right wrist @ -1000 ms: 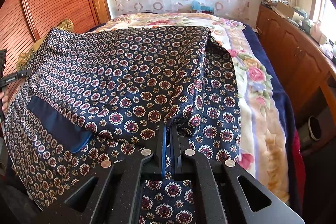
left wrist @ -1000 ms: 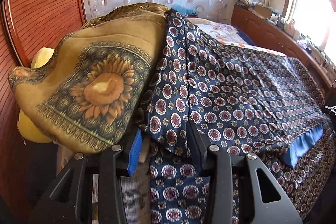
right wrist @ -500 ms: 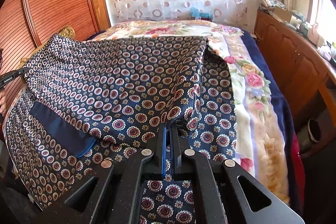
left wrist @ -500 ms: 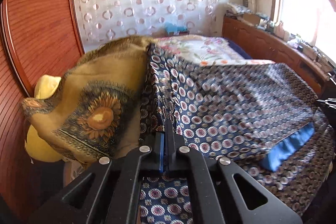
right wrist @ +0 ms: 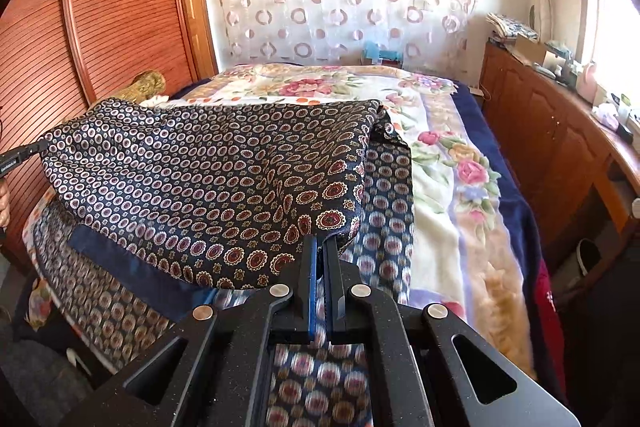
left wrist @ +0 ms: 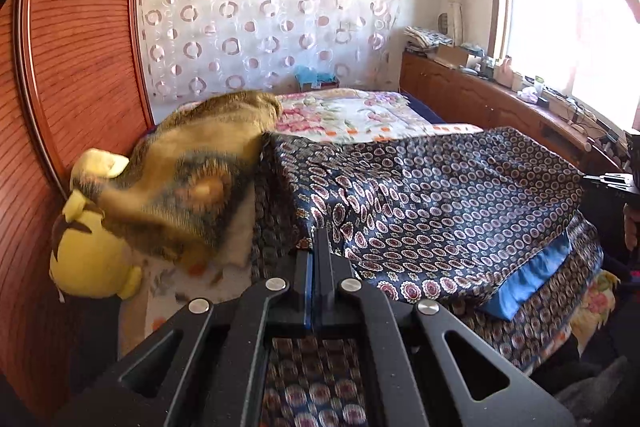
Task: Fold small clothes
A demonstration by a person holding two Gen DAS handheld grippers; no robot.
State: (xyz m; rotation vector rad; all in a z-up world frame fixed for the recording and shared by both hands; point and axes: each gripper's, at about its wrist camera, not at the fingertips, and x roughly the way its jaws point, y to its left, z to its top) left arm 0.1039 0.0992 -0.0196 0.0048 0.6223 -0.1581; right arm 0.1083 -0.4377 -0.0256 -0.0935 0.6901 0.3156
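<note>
A navy garment with a circle-medallion print [left wrist: 440, 195] and a plain blue hem band [left wrist: 532, 279] is stretched in the air over the bed between both grippers. My left gripper [left wrist: 314, 247] is shut on one corner of it. My right gripper [right wrist: 320, 247] is shut on the other corner [right wrist: 224, 179]. A lower layer of the same cloth hangs below the upper one [right wrist: 100, 299]. The right gripper's tip shows at the right edge of the left wrist view [left wrist: 612, 181].
A brown sunflower cushion [left wrist: 188, 187] and a yellow plush toy [left wrist: 88, 259] lie by the wooden wardrobe [left wrist: 72, 67]. The bed carries a floral blanket [right wrist: 460, 187]. A wooden counter with clutter [right wrist: 560, 115] runs under the window on the right.
My left gripper closed on the garment corner, then both grippers lifted it and pulled back from the bed. The cloth now hangs stretched higher between them.
</note>
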